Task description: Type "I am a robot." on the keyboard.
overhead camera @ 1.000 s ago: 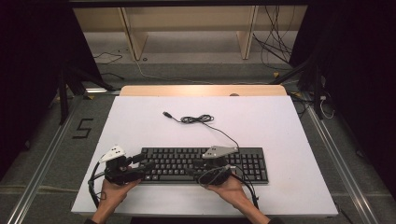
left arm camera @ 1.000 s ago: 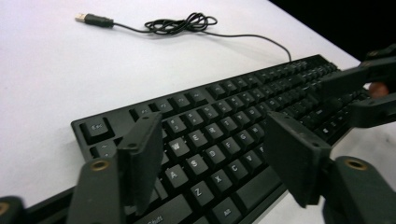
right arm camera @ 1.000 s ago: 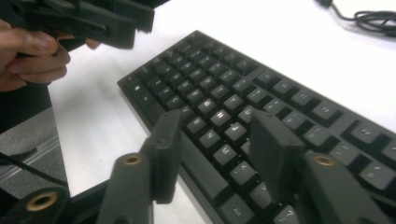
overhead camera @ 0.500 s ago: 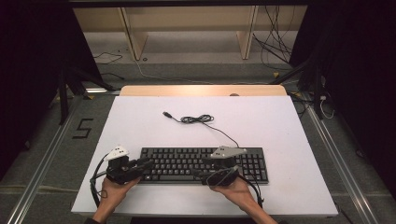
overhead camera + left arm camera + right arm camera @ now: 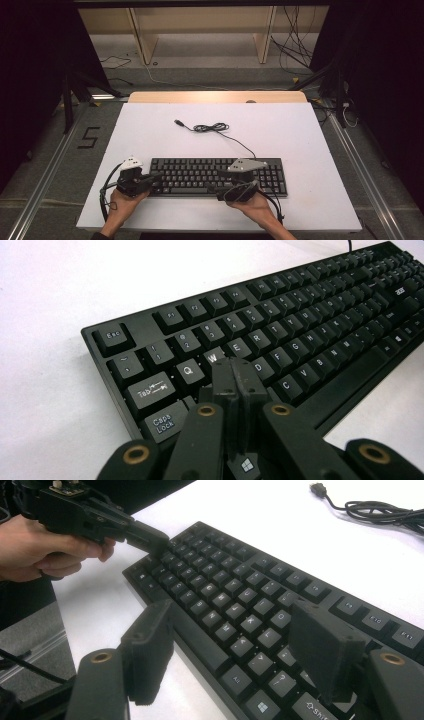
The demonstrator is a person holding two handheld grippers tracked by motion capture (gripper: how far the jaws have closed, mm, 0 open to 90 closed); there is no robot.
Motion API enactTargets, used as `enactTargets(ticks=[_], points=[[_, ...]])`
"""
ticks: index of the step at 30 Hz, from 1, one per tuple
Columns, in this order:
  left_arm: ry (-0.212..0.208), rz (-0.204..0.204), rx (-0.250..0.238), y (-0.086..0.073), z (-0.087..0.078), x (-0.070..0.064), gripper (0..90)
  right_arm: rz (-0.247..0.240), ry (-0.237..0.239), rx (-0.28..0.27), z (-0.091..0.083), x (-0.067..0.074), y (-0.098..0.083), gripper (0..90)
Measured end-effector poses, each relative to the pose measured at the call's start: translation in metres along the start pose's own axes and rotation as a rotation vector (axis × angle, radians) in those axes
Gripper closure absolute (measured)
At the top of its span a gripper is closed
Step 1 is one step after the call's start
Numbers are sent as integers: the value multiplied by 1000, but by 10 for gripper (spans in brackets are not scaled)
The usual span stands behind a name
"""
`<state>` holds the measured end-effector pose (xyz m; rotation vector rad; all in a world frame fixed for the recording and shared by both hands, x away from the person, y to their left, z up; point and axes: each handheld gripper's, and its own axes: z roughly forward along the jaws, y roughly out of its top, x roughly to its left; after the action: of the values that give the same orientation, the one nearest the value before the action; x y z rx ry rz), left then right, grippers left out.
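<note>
On the white tabletop (image 5: 150, 130) a black keyboard (image 5: 200, 175) lies flat along the near edge, its long side running left to right. Its cable (image 5: 215, 128) trails off the far edge, bunches into a loose coil near the middle of the board and ends in a plug lying free.

The person's left hand (image 5: 122, 202) holds the left hand-held gripper (image 5: 156, 179) at the keyboard's left end. Its jaws have just been closing and are now pressed flat together with nothing between them. In the left gripper view the joined tips (image 5: 234, 375) sit low over the letter keys, just below the W key (image 5: 214, 357), with Tab and Caps Lock off to one side. Whether the tips actually press a key I cannot tell.

The right hand (image 5: 255, 205) holds the right hand-held gripper (image 5: 220, 181) over the keyboard's near edge, a little right of the middle. Its jaws have just been opening and stand wide. In the right gripper view the two black pads (image 5: 150, 645) straddle the bottom rows of keys and the keyboard's front edge, clear of both; nothing is gripped. That same view shows the left hand-held gripper farther off, its closed tip (image 5: 155, 540) resting at the far end of the key field.

Both forearms come in from the near side, well apart.
</note>
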<state>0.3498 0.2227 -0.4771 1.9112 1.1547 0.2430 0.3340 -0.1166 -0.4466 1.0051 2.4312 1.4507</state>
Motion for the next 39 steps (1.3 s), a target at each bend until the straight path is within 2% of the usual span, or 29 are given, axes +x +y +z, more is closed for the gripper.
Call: enactTargets(ticks=[16, 18, 23, 29, 36, 39], points=[[25, 0, 28, 2, 8, 1, 889, -7, 12, -6, -1, 4, -1, 313], [31, 12, 38, 2, 9, 2, 889, -7, 13, -6, -2, 4, -1, 311], [31, 4, 38, 2, 10, 1, 889, -7, 14, -6, -1, 5, -1, 310], [30, 8, 68, 2, 13, 1, 891, -12, 16, -3, -1, 6, -1, 310], [31, 1, 56, 2, 11, 1, 888, -11, 17, -5, -1, 7, -1, 310], [21, -7, 18, 4, 7, 0, 853, -11, 17, -10, -1, 7, -1, 310]])
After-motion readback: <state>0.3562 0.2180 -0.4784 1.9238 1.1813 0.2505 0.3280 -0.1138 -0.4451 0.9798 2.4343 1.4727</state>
